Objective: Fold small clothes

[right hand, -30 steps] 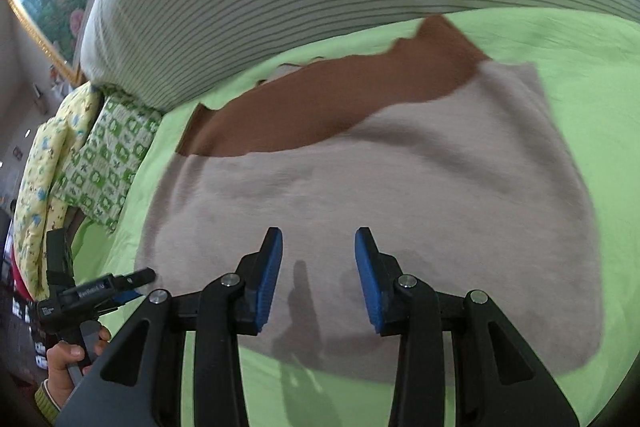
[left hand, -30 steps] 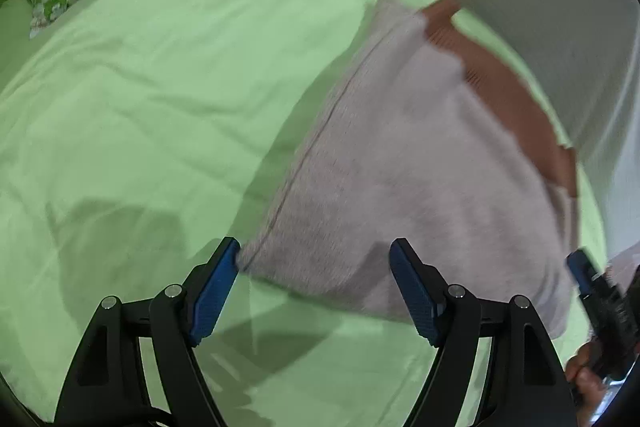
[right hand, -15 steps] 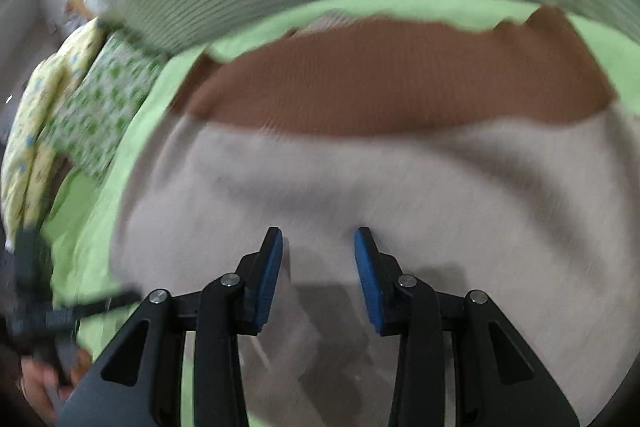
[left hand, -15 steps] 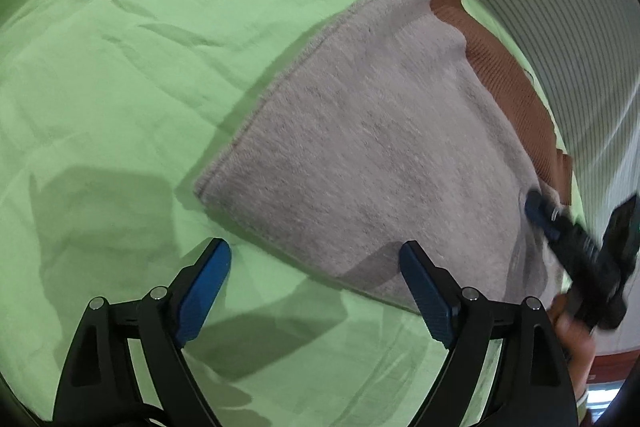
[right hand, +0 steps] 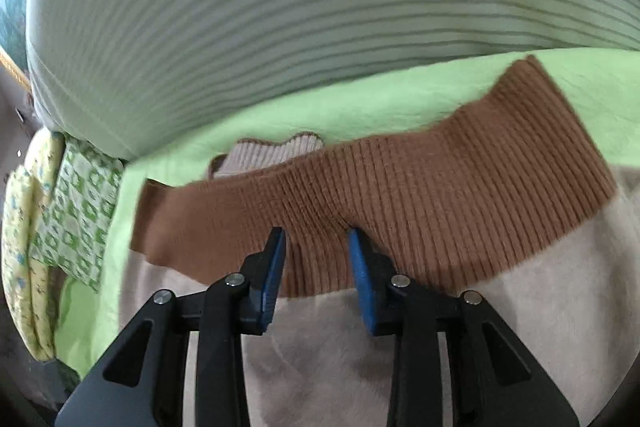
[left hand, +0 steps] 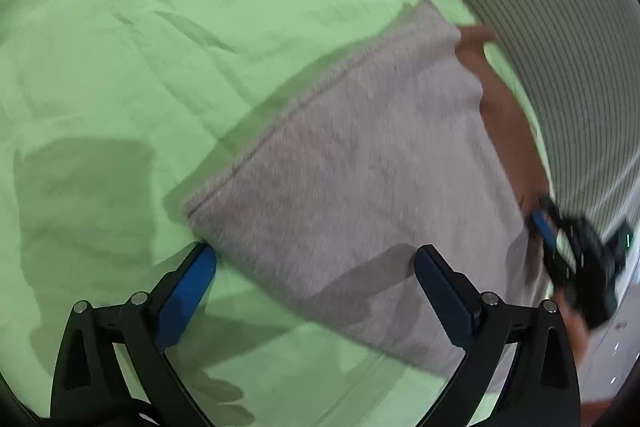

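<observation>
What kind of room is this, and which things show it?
Most likely a bedroom. The work surface is a bed with a green sheet, patterned pillows lie at one end, and a striped cushion stands behind the sweater.

Both grippers look the same. The left gripper (left hand: 316,273) and the right gripper (right hand: 316,259) have black plastic arms with triangle holes, round silver screws at the joints, and flat blue pads (right hand: 272,275) inside the fingers.

**Legible text — none**

No lettering, label, brand or numeral can be read in either wrist view — the patterned cloth (right hand: 76,211) at the left edge of the right-wrist frame carries green motifs only, no words.
</observation>
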The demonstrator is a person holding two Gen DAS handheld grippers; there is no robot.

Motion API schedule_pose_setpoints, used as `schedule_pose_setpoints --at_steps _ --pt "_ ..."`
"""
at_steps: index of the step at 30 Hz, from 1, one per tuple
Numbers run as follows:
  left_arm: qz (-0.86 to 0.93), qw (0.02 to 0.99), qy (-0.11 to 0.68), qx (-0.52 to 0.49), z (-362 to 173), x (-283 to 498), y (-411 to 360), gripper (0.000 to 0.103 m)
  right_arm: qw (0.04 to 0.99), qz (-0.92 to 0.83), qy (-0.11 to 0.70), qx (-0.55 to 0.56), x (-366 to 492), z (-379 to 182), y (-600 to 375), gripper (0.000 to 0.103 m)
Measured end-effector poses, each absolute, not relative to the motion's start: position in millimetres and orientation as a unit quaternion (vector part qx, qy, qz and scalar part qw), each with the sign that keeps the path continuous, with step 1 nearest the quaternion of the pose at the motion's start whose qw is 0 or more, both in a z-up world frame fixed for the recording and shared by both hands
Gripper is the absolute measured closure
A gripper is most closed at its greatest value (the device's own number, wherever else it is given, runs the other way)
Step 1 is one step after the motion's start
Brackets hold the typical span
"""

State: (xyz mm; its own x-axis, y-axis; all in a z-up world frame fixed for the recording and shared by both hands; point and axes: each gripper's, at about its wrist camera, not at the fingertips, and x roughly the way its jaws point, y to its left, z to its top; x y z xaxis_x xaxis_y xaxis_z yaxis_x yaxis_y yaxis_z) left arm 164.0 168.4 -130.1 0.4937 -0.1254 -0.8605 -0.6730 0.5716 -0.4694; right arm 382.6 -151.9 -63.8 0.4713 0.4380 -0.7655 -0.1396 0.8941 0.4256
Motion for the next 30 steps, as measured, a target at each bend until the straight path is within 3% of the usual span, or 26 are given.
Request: schedule_pose_setpoints --at_steps 6,12,15,17,23,30 --pt "0.193 0.756 0.44 -0.445 -126 168 176 0.005 0.843 0.168 0.473 0.195 317 -48 -184 0.067" --pt "0.193 0.768 0.442 -0.422 -122 188 166 0.029 0.843 0.101 0.473 0.236 247 -57 -247 0.067" --pt "0.176 0.774 0.443 -0.417 -120 196 160 0.055 0.838 0.084 0.482 0.243 247 -67 -267 0.069" --pt "0.169 0.783 0.447 -0.399 -114 202 153 0.08 0.832 0.082 0.501 0.225 252 -77 -267 0.079" --pt "0.135 0.824 0.434 -0.339 -68 210 126 0.084 0.838 0.079 0.505 0.191 252 -80 -261 0.081" --pt "0.019 0.89 0.395 -0.227 7 231 35 0.087 0.835 0.094 0.482 0.249 243 -69 -277 0.081"
